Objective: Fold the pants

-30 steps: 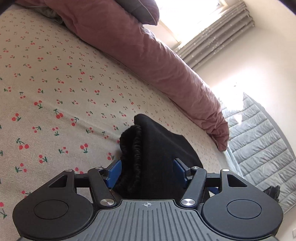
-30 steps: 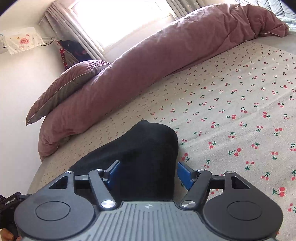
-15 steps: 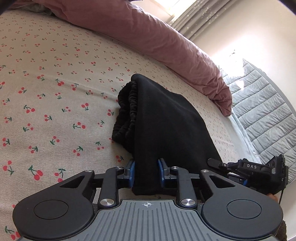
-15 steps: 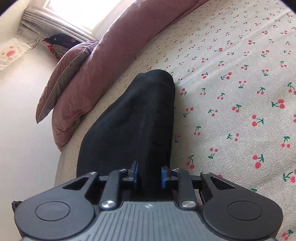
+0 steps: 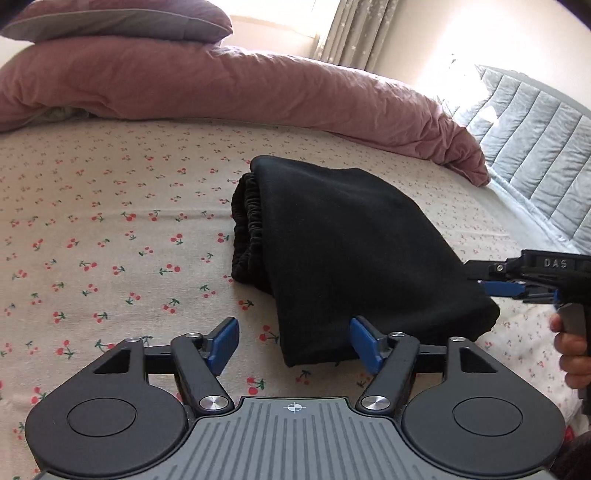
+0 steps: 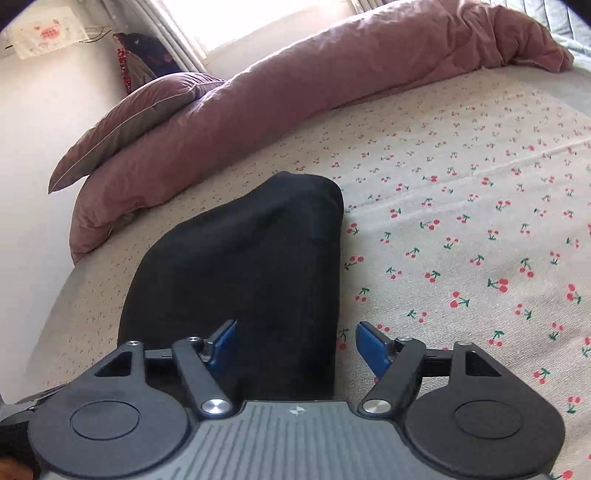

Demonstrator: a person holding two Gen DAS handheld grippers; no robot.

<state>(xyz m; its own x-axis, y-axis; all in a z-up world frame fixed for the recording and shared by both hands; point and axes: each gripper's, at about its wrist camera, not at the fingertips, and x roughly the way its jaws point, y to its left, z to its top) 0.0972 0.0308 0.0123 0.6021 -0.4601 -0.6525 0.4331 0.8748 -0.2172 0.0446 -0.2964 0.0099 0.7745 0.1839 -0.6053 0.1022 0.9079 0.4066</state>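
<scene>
Half a second ago both sets of jaws were pinched on the near edge of the folded black pants point(image 5: 351, 243); now both have let go and are opening, blue pads apart. Seen from the left wrist, the left gripper point(image 5: 293, 341) straddles the pants' near left corner without pressing it, the cloth lying flat on the cherry-print bed point(image 5: 92, 221). Only this view shows the gathered elastic waistband point(image 5: 249, 229) bunched along the bundle's left side, the grey quilted headboard point(image 5: 535, 147) at far right, and the right gripper point(image 5: 495, 282) at the pants' right edge, with a hand point(image 5: 570, 350) on its handle. A pink duvet point(image 5: 221, 85) runs along the bed's far side, a pillow point(image 5: 118, 18) on top. From the right wrist, the right gripper point(image 6: 295, 341) is spread over the pants' point(image 6: 240, 266) near right edge, gripping nothing. Only here appear the clothes hanging point(image 6: 144, 55) by the window.
</scene>
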